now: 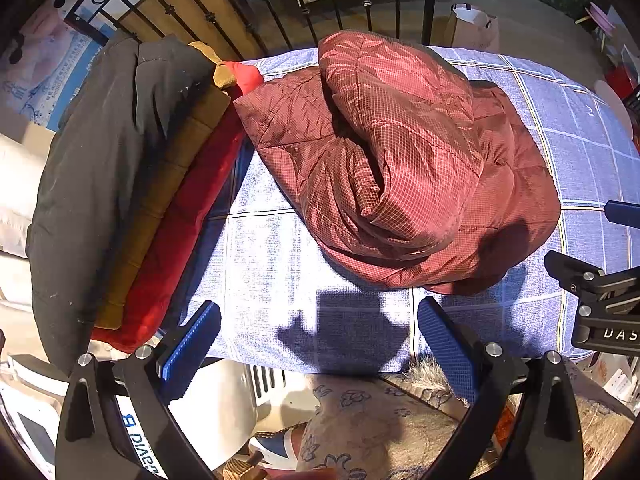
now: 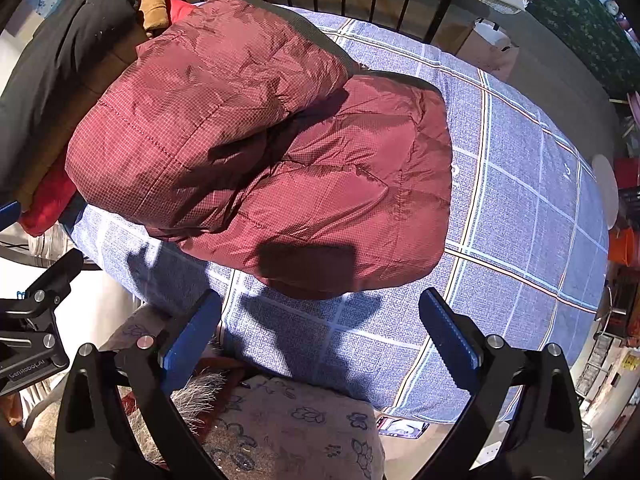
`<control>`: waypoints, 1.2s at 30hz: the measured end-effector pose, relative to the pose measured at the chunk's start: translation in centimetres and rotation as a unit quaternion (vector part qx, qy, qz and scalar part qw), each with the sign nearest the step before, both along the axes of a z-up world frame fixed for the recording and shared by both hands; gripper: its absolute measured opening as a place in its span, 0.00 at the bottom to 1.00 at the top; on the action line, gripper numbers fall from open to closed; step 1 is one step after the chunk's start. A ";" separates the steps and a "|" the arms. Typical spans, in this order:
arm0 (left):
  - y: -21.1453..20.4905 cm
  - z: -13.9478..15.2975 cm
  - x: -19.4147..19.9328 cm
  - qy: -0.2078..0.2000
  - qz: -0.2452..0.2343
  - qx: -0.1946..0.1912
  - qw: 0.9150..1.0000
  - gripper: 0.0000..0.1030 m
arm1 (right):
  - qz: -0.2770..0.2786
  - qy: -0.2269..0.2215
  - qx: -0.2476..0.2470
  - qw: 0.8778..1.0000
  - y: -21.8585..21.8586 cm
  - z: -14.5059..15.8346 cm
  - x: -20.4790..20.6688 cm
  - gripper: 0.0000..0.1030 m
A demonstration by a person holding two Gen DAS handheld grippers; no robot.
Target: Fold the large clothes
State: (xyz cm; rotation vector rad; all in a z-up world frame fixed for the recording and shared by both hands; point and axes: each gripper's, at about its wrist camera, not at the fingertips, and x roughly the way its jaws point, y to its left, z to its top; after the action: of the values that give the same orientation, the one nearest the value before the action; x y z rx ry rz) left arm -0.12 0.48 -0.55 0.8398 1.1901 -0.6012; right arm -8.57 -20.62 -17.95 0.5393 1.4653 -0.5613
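Note:
A dark red quilted jacket (image 1: 404,168) lies bundled and folded over on the blue checked bedspread (image 1: 280,264); it also shows in the right wrist view (image 2: 272,152). My left gripper (image 1: 318,340) is open and empty, above the bed's near edge, short of the jacket. My right gripper (image 2: 320,328) is open and empty, just in front of the jacket's near hem. The right gripper's body shows at the right edge of the left wrist view (image 1: 600,300).
A stack of folded clothes lies at the left: black (image 1: 104,184), tan (image 1: 160,208), and red (image 1: 184,232). A black metal bed rail (image 1: 304,4) runs behind. A flowered cushion (image 2: 304,432) sits below the bed edge. The bedspread (image 2: 528,216) extends to the right.

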 end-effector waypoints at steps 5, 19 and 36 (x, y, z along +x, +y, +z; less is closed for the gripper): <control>0.0 0.0 0.0 -0.004 0.002 0.001 1.000 0.94 | 0.001 0.001 0.001 1.000 0.0 -0.1 0.0 0.95; 1.0 -0.4 2.6 0.085 0.048 -0.023 0.995 0.94 | -0.020 -0.038 0.001 0.999 -1.3 0.6 -0.2 0.95; 6.3 -2.5 12.5 0.103 0.205 -0.121 0.966 0.94 | -0.038 -0.186 0.108 0.976 -12.2 -0.8 15.6 0.95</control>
State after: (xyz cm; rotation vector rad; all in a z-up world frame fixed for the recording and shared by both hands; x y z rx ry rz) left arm 12.39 6.83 -3.09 0.3121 1.3985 -0.4853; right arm 6.99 -32.85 -18.75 0.8271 1.1559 -0.3380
